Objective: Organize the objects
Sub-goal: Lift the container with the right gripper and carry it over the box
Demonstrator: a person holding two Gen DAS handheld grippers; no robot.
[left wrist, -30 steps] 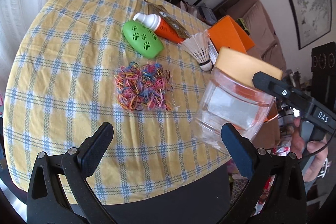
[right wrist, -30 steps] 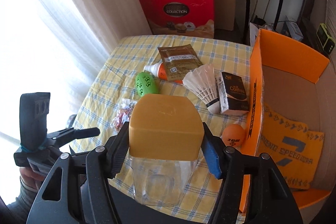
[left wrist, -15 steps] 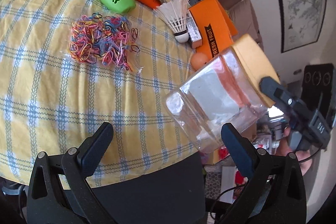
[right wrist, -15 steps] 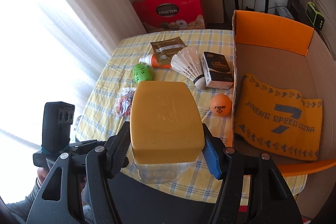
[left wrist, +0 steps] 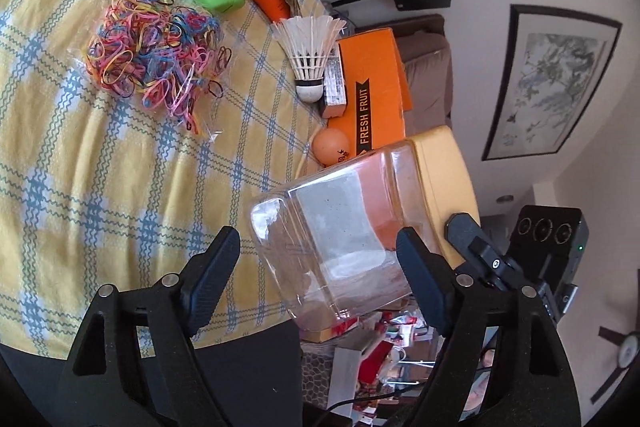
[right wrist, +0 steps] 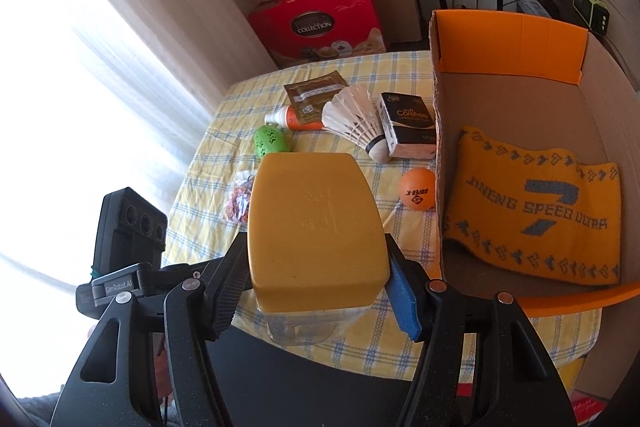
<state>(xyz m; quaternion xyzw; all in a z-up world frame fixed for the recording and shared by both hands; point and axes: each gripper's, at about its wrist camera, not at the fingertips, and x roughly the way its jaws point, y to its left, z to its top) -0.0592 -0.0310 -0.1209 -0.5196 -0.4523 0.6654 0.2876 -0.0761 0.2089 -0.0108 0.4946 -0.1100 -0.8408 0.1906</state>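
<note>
Right gripper clamps a clear jar by its yellow lid (apparently lifted above the checked table); left gripper hangs open, empty.

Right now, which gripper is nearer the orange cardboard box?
Right. The right gripper, clamping the clear yellow-lidded plastic jar, is beside the orange cardboard box; the open left gripper sits farther left, beyond the jar.

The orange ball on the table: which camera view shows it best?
The right wrist view: the orange ball lies whole and unobstructed beside the orange box, its print readable. In the left wrist view the clear jar hides the ball's lower edge.
</note>
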